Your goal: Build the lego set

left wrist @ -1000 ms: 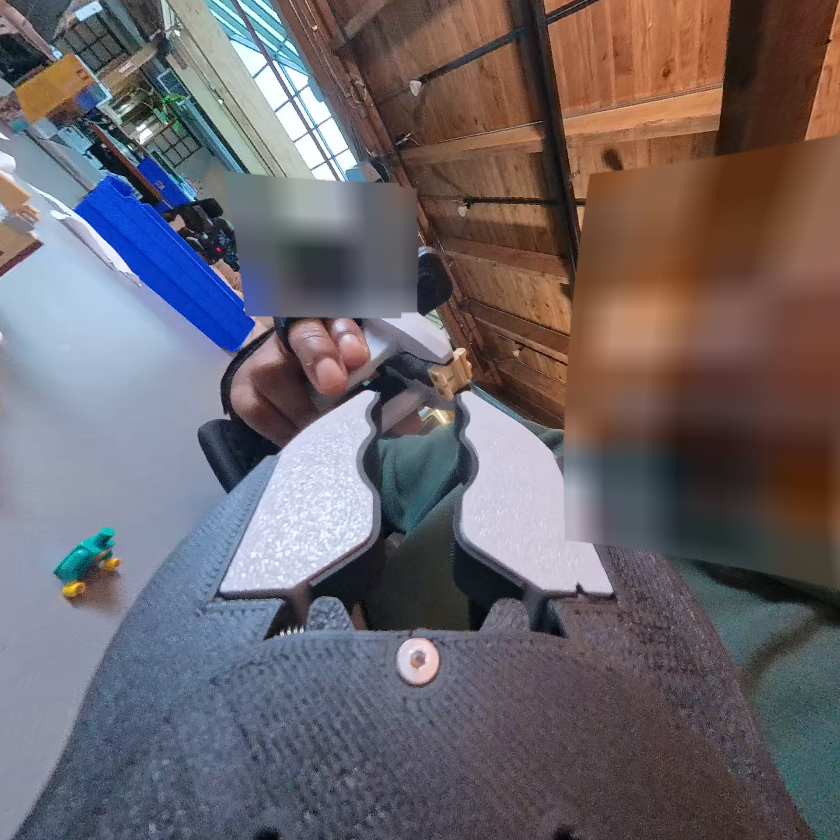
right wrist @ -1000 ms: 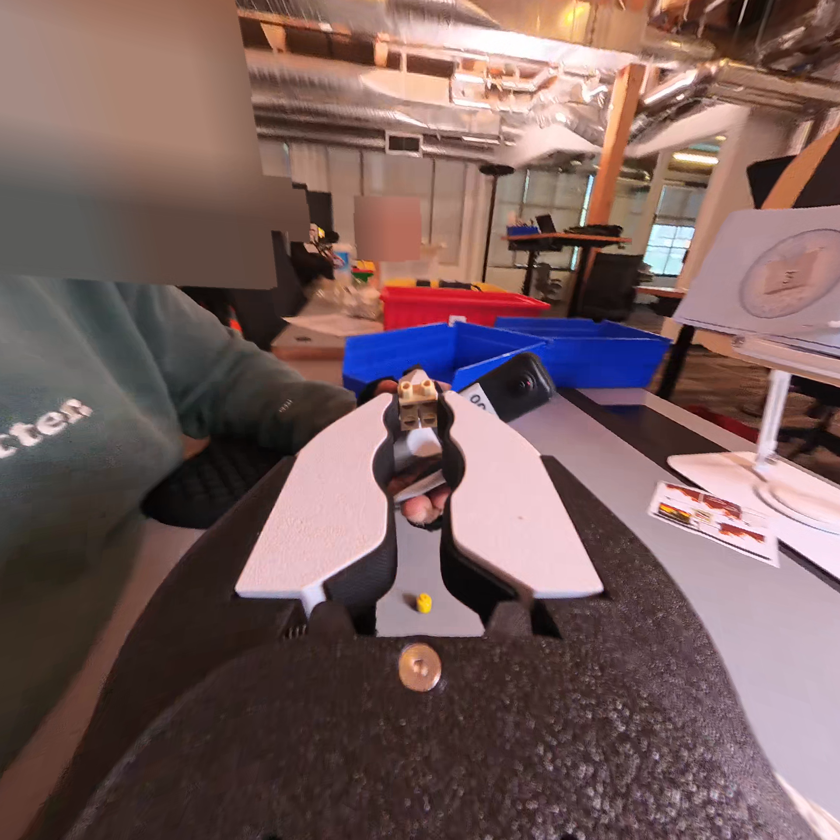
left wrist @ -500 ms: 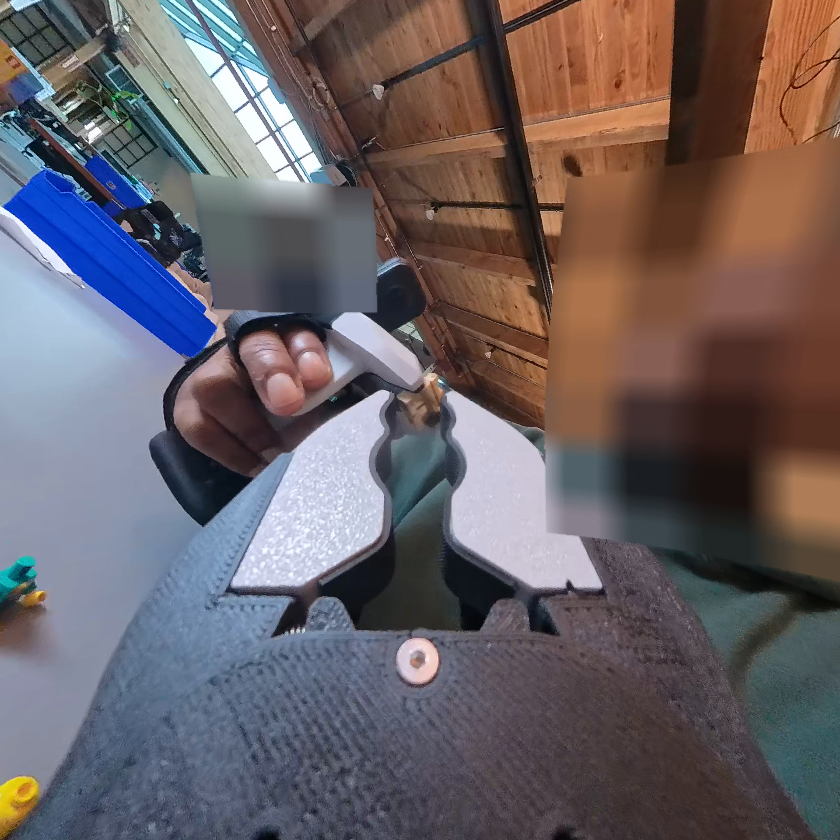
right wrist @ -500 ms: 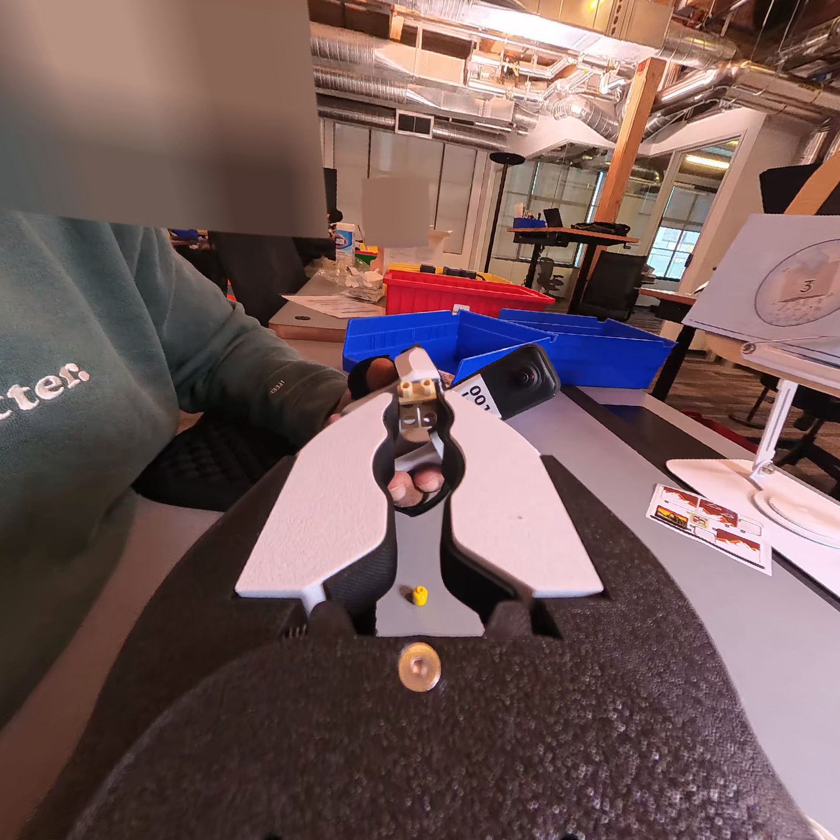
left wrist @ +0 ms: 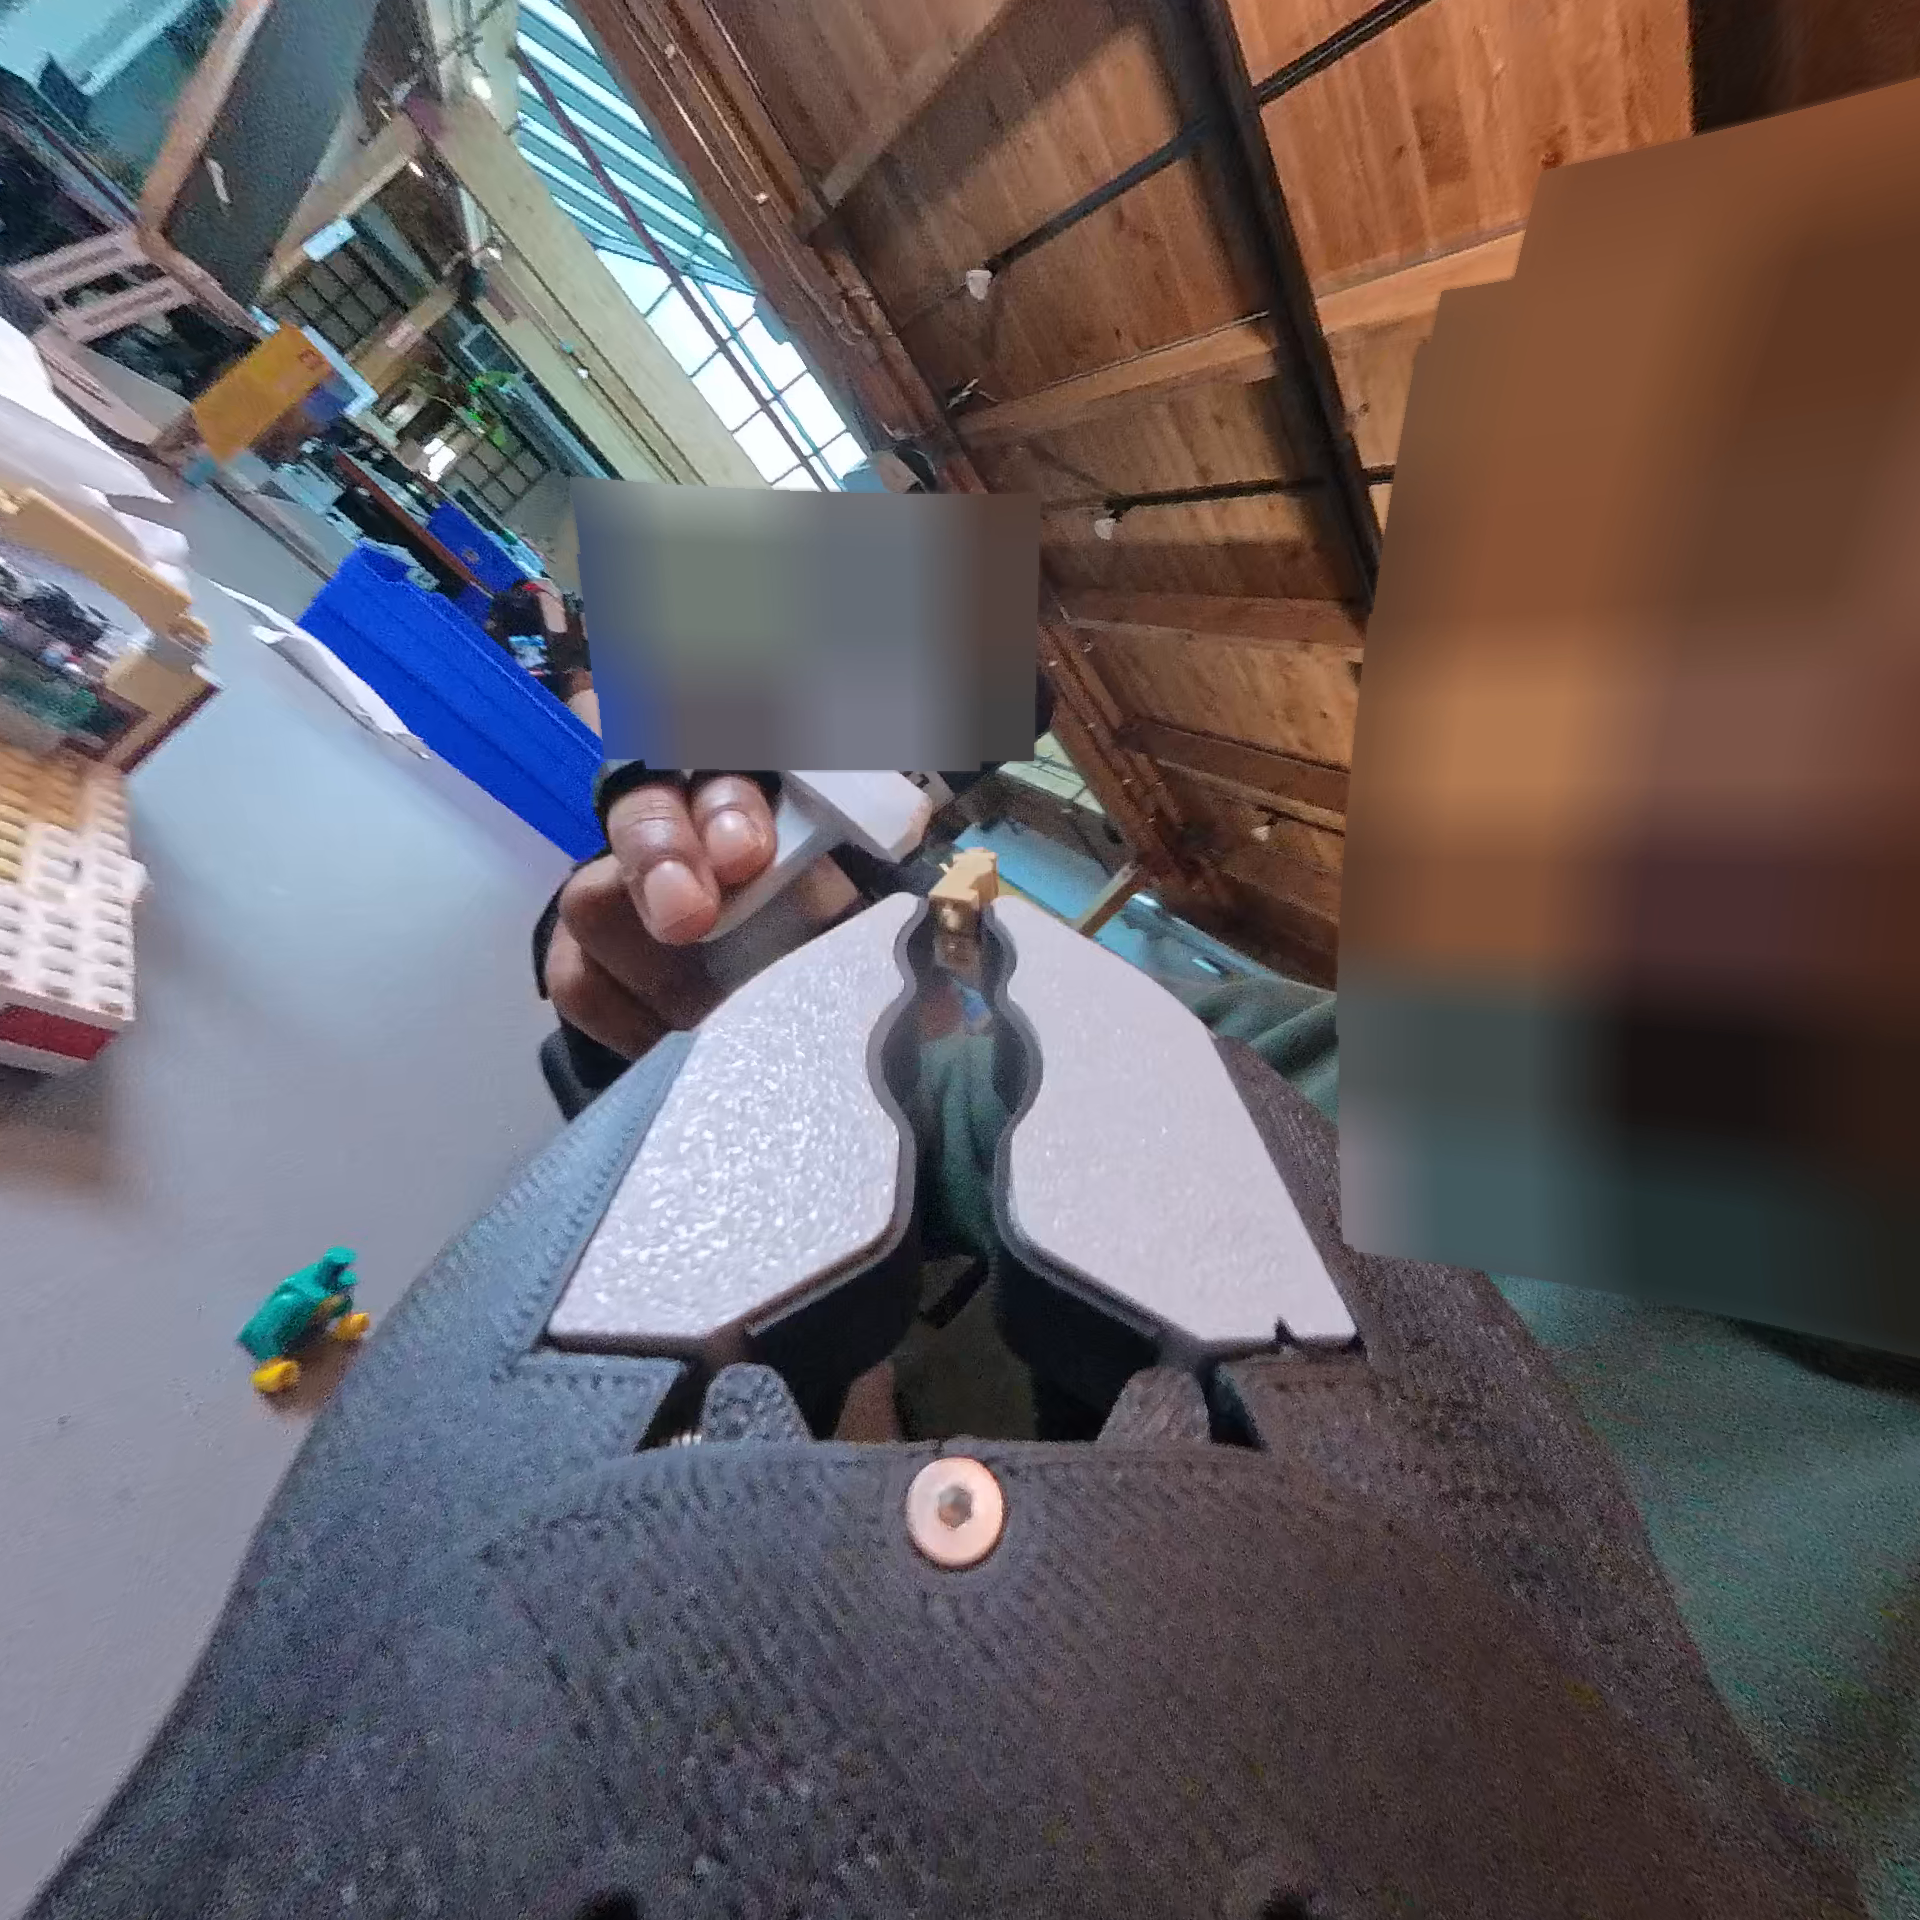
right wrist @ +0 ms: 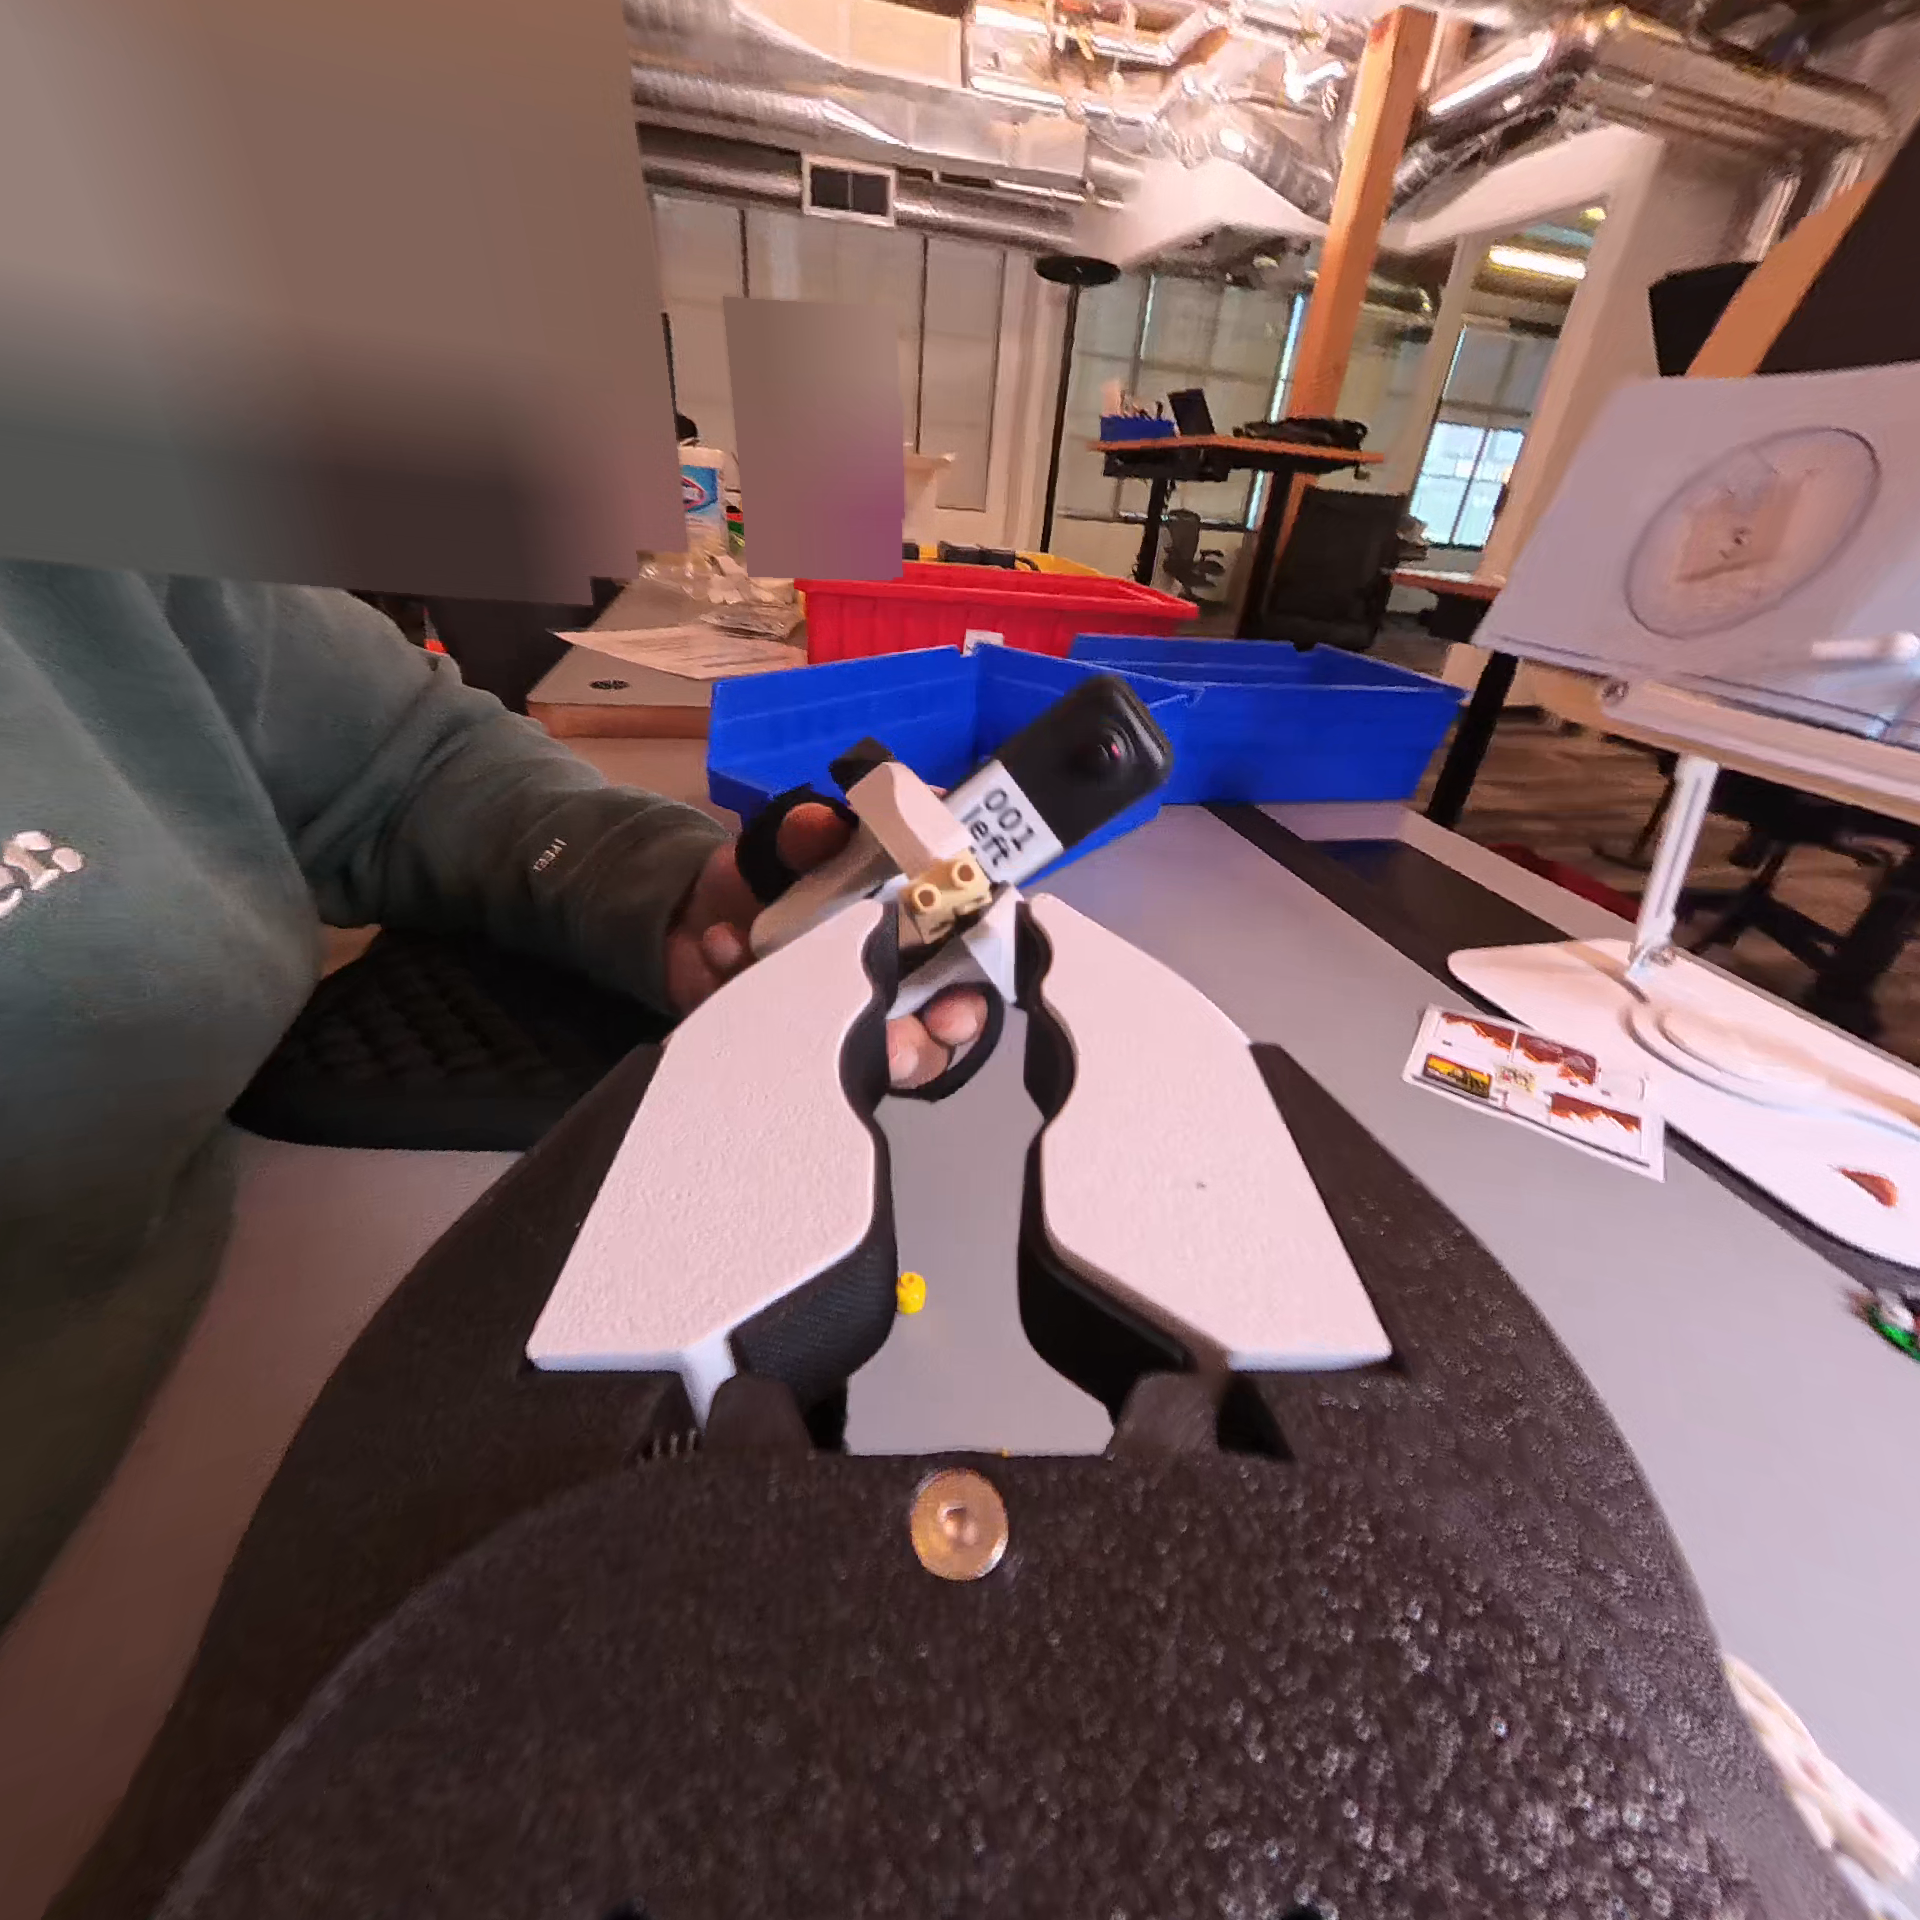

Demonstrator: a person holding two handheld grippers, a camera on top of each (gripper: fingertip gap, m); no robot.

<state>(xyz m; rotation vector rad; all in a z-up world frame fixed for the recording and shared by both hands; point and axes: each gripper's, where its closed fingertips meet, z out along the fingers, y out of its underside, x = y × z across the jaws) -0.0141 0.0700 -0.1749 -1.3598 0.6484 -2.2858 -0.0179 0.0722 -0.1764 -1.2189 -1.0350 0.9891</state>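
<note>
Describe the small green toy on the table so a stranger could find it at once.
Start at the grey table in the left wrist view, left of the left gripper. The small green toy sits alone on bare tabletop, nearer the camera than the white and tan brick build and the blue bin. It is the only teal piece, with yellow wheels.

Left tool and right tool meet tip to tip, fingers nearly closed.

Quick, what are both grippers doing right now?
Left gripper: shut on the tan lego piece.
Right gripper: tips close around the same piece, but whether it actually grips cannot be told.
</note>
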